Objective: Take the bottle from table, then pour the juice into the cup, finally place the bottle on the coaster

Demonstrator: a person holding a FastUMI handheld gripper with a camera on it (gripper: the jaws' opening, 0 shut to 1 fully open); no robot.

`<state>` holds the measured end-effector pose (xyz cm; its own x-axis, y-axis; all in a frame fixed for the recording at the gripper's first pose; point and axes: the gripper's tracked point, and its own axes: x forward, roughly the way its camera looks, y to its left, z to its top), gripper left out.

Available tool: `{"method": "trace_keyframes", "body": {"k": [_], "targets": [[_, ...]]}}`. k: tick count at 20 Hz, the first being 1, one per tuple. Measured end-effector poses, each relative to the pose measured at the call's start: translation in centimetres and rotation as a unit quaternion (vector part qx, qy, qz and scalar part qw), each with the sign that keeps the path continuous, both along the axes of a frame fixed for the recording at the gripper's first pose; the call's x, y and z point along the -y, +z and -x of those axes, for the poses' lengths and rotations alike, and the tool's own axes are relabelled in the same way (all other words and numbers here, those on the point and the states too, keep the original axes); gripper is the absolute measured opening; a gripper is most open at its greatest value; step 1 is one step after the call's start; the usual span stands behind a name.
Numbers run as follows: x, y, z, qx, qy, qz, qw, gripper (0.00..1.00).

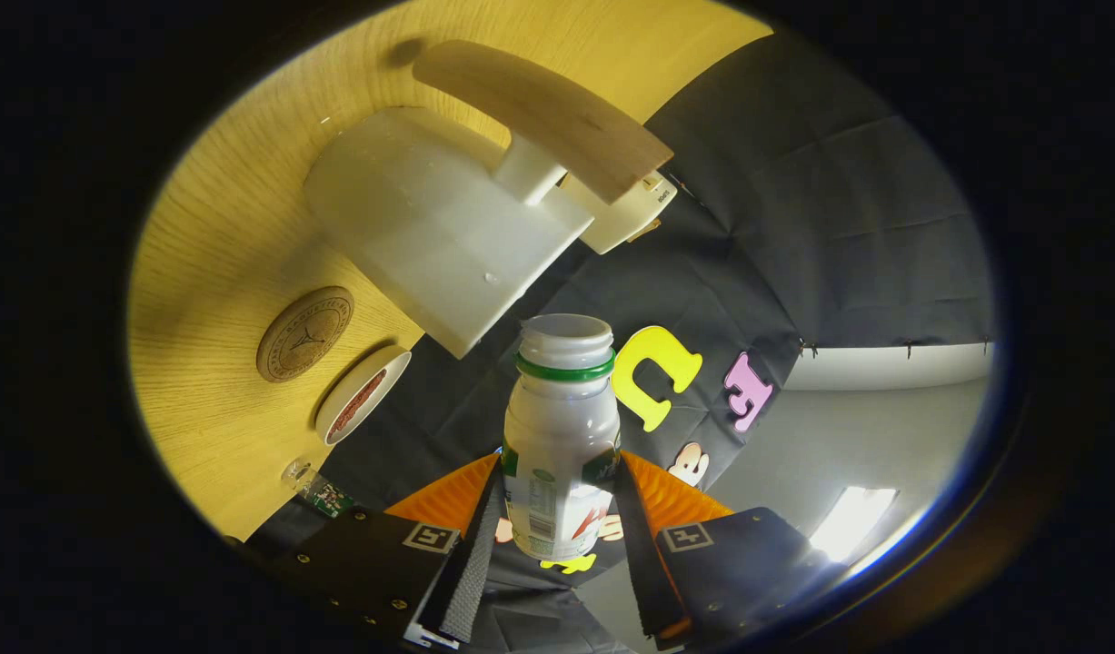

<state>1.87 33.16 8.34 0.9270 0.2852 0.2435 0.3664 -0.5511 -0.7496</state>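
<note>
A white plastic bottle [562,409] with a green neck ring and an open, capless mouth stands between my fingers, and my gripper [560,477] is shut on its labelled body. The view is rolled hard, so the wooden table [212,272] appears as a slanted wall beside the bottle. A white cup [362,397] with reddish liquid in it sits on the table near its edge, to the side of the bottle's neck. Just beyond the cup lies a round wooden coaster [304,333] with nothing on it.
A big white block [430,218] with a curved wooden top [548,113] stands on the table beyond the bottle's mouth, with a small white box [625,213] behind it. A small clear item [313,486] lies at the table edge near my finger. The black cloth wall [821,227] lies ahead.
</note>
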Motion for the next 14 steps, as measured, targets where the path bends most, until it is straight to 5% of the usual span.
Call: {"method": "trace_keyframes", "body": {"k": [14], "targets": [[0.05, 0.12, -0.05, 0.007, -0.001, 0.020, 1.000, 0.66]]}}
